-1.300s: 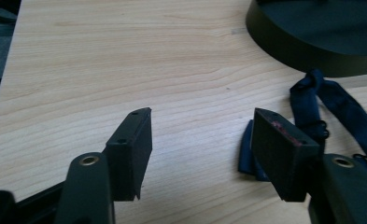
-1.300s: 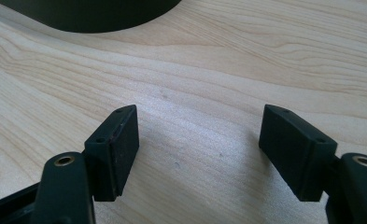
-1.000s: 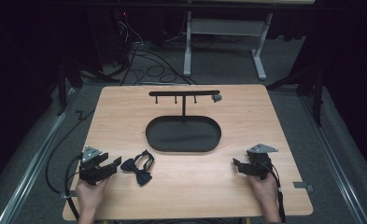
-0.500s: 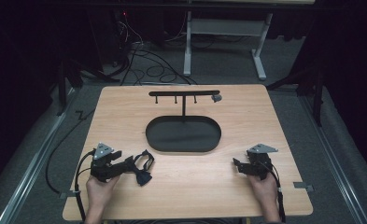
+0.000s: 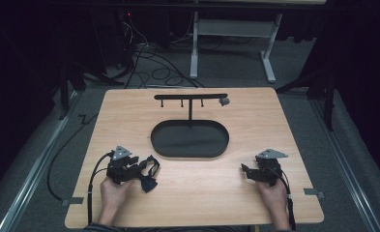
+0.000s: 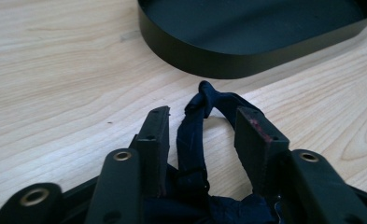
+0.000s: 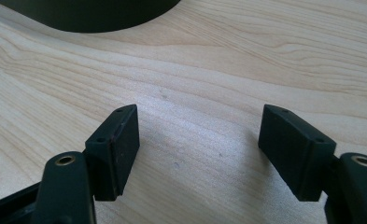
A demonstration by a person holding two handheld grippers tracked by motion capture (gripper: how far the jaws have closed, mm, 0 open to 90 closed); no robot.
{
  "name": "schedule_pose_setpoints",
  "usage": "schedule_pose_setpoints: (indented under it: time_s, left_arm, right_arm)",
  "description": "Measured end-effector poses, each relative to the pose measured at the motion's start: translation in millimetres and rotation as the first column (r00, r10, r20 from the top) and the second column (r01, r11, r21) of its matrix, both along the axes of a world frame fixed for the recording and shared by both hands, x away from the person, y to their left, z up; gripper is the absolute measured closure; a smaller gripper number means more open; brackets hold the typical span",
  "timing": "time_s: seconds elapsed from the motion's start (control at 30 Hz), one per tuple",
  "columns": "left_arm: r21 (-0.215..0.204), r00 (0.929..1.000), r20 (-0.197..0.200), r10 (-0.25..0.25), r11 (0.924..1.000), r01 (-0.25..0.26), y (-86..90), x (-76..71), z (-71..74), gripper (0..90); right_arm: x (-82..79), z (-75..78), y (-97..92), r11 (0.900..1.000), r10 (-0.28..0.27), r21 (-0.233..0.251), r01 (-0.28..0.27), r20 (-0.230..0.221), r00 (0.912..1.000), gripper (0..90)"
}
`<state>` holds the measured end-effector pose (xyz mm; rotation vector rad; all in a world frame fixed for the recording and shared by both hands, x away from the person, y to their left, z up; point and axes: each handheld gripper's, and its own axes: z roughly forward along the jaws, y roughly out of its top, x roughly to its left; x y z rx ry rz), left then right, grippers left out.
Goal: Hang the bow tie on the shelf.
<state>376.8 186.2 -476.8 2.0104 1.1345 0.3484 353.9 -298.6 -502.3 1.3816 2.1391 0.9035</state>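
- Left hand-held gripper (image 5: 135, 170): black, two-jawed, with a grey three-cornered plate on top, held in the person's left hand (image 5: 114, 192) low on the near left part of the counter. Its jaws have just been closing around the bow tie. In the left gripper view the fabric strap runs up between the two pads, close to the left pad and apart from the right one, so the jaws are released, not yet clenched on the cloth.
- Dark navy fabric bow tie (image 5: 149, 175) (image 6: 194, 140): it lies flat on the light wood-grain counter (image 5: 202, 193) at the tip of the left hand-held gripper, its strap looped toward the tray and its knotted end just beyond the jaws.
- Black oval shallow tray (image 5: 190, 153) (image 6: 204, 65): it sits in the middle of the counter, near the bow tie but not touching it.
- Black T-shaped metal stand (image 5: 191, 96): it rises at the tray's far rim, its crossbar carrying small pegs underneath.
- Right hand-held gripper (image 5: 244, 170) (image 7: 197, 140): black, with the same grey plate, held in the person's right hand (image 5: 273, 195) on the near right part of the counter, well apart from the tray. Its jaws stand wide apart over bare wood, grasping nothing.
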Motion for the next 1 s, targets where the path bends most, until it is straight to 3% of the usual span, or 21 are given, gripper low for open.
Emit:
schedule_pose_setpoints:
  time_s: [0.17, 0.47, 0.77, 1.0]
  left_arm:
    - [-0.011, 0.9995, -0.028, -0.012, 0.9999, 0.011, -1.0, 5.7, -5.8, 62.1]
    - [0.020, 0.9988, -0.049, -0.001, 0.9998, 0.002, 0.6, 11.1, -11.2, 72.9]
    - [0.030, 0.9991, -0.042, -0.006, 0.9995, 0.007, 0.4, 10.6, -11.1, 86.3]
    - [0.038, 0.9998, -0.011, -0.018, 0.9991, 0.019, 0.7, 4.1, -0.2, 87.8]
  right_arm:
    - [0.0, 0.0, 0.0, 1.0000, 0.000, 0.000, 0.000, 0.000, 1.0000, 30.4]
    - [0.0, 0.1, -0.2, 1.0000, 0.000, 0.002, 0.000, -0.001, 1.0000, 30.4]
    - [-0.1, 0.1, -0.1, 1.0000, -0.002, 0.005, 0.002, -0.003, 1.0000, 30.3]
    - [-0.1, 0.1, -0.2, 1.0000, -0.002, 0.006, 0.002, -0.003, 1.0000, 30.3]
